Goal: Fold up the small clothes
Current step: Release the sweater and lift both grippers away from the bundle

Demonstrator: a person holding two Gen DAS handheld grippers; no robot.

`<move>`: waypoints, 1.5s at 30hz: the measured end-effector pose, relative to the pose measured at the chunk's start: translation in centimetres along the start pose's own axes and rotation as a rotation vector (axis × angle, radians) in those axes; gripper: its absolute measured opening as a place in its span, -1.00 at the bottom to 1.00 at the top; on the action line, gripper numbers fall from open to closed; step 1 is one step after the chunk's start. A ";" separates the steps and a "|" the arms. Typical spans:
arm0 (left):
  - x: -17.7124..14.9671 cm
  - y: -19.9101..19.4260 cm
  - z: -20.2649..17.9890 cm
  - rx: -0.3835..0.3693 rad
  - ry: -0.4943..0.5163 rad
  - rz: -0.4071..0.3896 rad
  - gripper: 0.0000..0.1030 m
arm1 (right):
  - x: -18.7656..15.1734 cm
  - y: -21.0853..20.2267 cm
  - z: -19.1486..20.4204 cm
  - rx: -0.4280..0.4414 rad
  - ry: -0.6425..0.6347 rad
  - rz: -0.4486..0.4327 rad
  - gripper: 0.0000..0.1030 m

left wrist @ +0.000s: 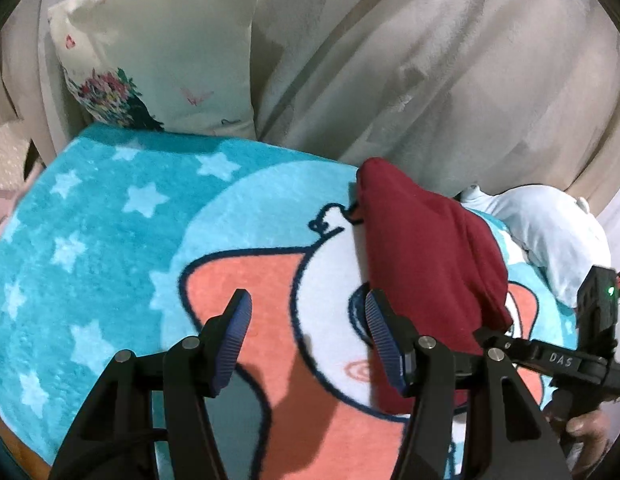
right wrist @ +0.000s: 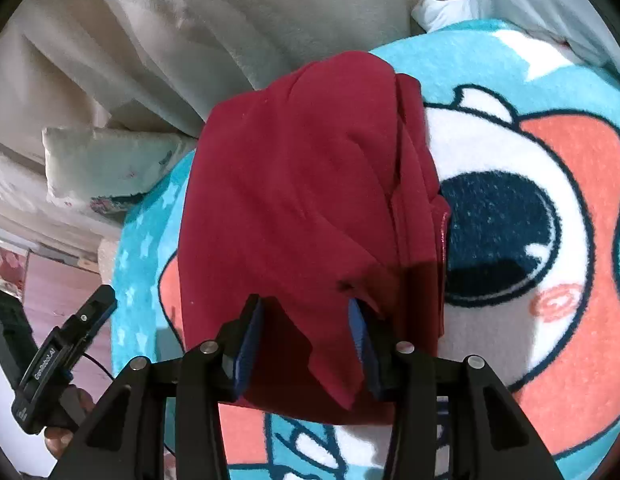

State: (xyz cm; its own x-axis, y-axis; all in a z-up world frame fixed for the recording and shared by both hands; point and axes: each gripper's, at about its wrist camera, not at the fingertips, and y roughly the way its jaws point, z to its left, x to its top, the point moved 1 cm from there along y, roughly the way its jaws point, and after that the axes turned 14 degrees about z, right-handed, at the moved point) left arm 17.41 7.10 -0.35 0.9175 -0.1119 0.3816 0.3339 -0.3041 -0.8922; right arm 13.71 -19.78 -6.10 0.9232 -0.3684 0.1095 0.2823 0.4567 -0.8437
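Note:
A dark red garment (left wrist: 430, 248) lies folded in a thick bundle on a turquoise cartoon blanket (left wrist: 110, 208). My left gripper (left wrist: 308, 320) hangs open over the blanket's orange and white print, and its right finger (left wrist: 376, 320) is just beside the garment's left edge. Nothing is between its fingers. My right gripper (right wrist: 306, 320) stands open above the near end of the red garment (right wrist: 302, 184). A pointed flap of the cloth lies loose between its fingers, and the pads do not press on it.
A floral pillow (left wrist: 158, 52) and beige drapes (left wrist: 430, 60) stand behind the blanket. A pale blue garment (left wrist: 550, 232) lies at its far right edge. The black frame of the right tool (left wrist: 562, 360) crosses the lower right, with a person's hand (left wrist: 590, 428) below it.

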 end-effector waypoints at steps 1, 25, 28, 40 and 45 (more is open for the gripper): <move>-0.2 -0.3 -0.2 0.009 0.006 -0.005 0.14 | -0.1 0.0 0.2 -0.005 -0.006 0.000 -0.04; -7.9 -8.9 -13.0 0.238 0.008 -0.262 0.80 | -4.9 -9.8 -1.9 -0.049 -0.226 -0.139 0.13; -8.3 -9.5 -14.0 0.265 0.012 -0.295 0.85 | -5.6 -10.2 -2.3 -0.088 -0.258 -0.148 0.14; -9.2 -8.4 -15.1 0.311 0.050 -0.210 0.89 | -7.1 -9.4 -2.0 -0.155 -0.318 -0.130 0.16; -9.4 -7.1 -14.0 0.251 0.021 -0.120 0.89 | -7.0 -8.6 -2.1 -0.174 -0.311 -0.104 0.17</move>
State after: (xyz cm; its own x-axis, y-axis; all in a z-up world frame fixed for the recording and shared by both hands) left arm 3.41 -2.97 5.84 0.8646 -0.1096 0.4903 0.4850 -0.0722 -0.8715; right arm 4.26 -22.79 -0.77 0.9347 -0.1296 0.3310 0.3546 0.2758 -0.8934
